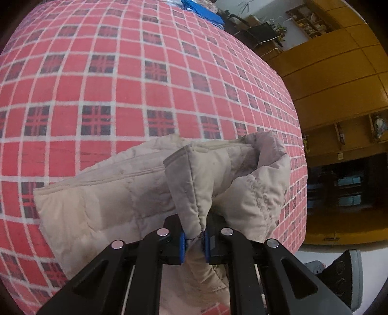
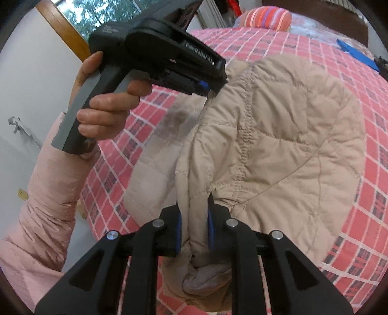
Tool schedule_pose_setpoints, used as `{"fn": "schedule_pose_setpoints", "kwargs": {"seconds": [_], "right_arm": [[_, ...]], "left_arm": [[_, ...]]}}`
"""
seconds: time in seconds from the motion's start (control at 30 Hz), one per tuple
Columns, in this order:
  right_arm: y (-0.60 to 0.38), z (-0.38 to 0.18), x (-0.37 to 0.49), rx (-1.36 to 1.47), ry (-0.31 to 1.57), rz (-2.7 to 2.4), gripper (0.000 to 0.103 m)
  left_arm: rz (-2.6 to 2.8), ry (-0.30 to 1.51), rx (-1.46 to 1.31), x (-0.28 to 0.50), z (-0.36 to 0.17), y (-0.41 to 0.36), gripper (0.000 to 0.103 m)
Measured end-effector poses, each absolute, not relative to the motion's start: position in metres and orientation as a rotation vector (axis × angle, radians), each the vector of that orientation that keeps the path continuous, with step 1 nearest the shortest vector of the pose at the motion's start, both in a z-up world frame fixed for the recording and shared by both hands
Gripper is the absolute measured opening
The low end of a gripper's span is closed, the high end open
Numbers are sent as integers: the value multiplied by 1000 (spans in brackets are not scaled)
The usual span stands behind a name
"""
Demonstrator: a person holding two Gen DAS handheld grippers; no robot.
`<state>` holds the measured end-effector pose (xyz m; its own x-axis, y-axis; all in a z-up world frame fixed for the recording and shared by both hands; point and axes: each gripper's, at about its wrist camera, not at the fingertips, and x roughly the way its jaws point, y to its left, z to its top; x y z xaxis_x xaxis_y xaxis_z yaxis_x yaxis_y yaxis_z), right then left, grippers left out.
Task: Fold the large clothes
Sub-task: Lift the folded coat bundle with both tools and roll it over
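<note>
Jacket: a beige quilted jacket [image 2: 278, 135] lies on the bed, part of it spread flat on the cover, part lifted where I hold it; its stitched seams and a greyer lining [image 1: 264, 145] show at the raised fold.
My left gripper [image 1: 194, 238]: my two blue-padded fingers [image 1: 182, 244] are pressed together on a bunched edge of the jacket, the cloth rising out from between them in a pinched ridge.
My right gripper [image 2: 193, 225]: my fingers stand close on either side of a thick fold of the same jacket, the cloth filling the gap between the pads [image 2: 211, 227], so I am pinching it.
Left hand [image 2: 106, 106]: seen from the right wrist, it wraps the grey handle of the left gripper, held above the bed, with a pink padded sleeve [image 2: 46, 193] behind it.
Bed cover [image 1: 121, 80]: red with white grid lines and dark plaid squares, under the whole jacket.
Pillow [image 2: 266, 18]: striped, at the far end of the bed.
Blue cloth [image 1: 206, 12]: lying at the far edge of the cover.
Cabinets [image 1: 339, 72]: yellow-brown wood, beside the bed.
</note>
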<state>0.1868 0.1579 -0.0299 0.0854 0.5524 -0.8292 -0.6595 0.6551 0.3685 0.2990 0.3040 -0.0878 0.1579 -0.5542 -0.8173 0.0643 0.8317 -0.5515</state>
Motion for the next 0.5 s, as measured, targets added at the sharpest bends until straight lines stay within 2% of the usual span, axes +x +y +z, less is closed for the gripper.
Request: {"fn": "schedule_pose_setpoints", "kwargs": {"seconds": [0.1,0.2,0.27,0.3,0.37,0.5], "right_arm": [[165,-45,191,-100,1213,911,16],[164,-55,194,-78,1232,916,16],[160,-51,194,-71,1223,918,16],[159,-49,195,-70,1219,917,16],[158,-45,194,-72,1209,915,16],[151,-40,194,-60,1203,917,16]], "left_arm": [[-485,1329,-475,295,-100,318,12],[-513,1280,-532,283,-99,335,17],[-546,1235,-600,276,-93,346,34],[-559,1195,-634,271,-88,352,39],[-590,1145,-657,264,-83,357,63],[-597,1161,-647,263,-85,343,68]]}}
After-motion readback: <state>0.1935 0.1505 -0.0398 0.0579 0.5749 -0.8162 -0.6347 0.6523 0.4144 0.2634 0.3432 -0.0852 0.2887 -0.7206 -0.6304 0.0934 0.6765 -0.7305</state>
